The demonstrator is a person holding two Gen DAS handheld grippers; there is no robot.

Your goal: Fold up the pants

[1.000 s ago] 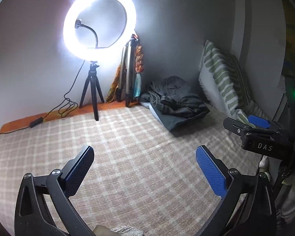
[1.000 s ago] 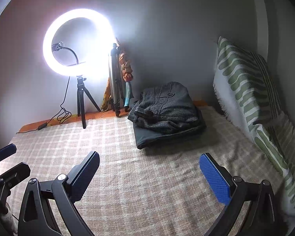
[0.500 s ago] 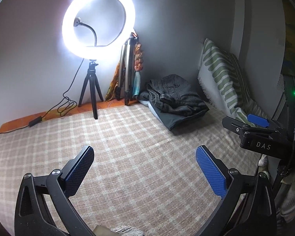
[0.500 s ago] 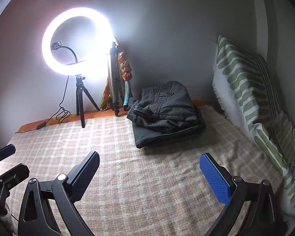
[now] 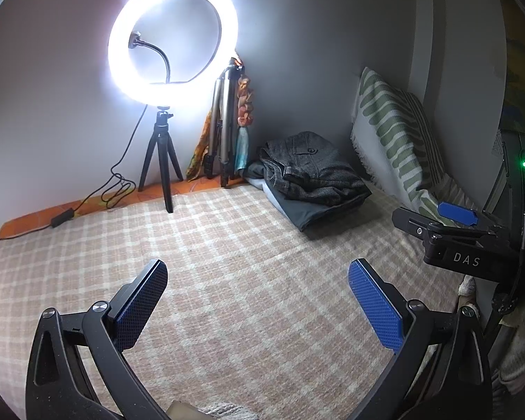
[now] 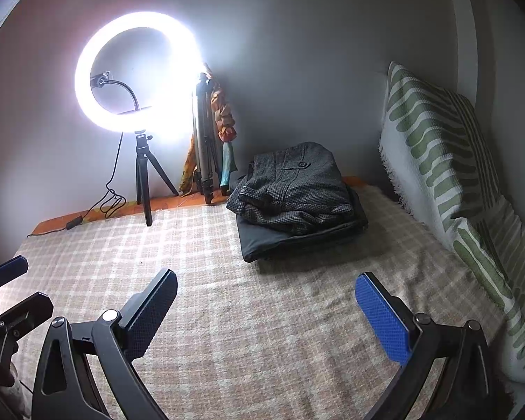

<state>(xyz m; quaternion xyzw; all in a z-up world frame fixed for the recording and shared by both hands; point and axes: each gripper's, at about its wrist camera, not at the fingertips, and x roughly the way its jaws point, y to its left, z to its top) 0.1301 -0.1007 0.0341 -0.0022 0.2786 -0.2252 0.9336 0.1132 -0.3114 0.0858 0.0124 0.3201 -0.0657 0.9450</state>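
Both the left tongs [image 5: 257,301] and the right tongs [image 6: 266,311] hover spread wide and grasping nothing above the checked blanket [image 6: 262,332] on the bed, side by side. The pants [image 6: 294,189], grey and folded, lie on top of a darker folded garment [image 6: 297,239] at the far end of the bed near the wall, well apart from both tongs. A lit ring light [image 5: 171,38] on a small tripod stands to their left, a green-striped pillow [image 6: 448,175] to their right.
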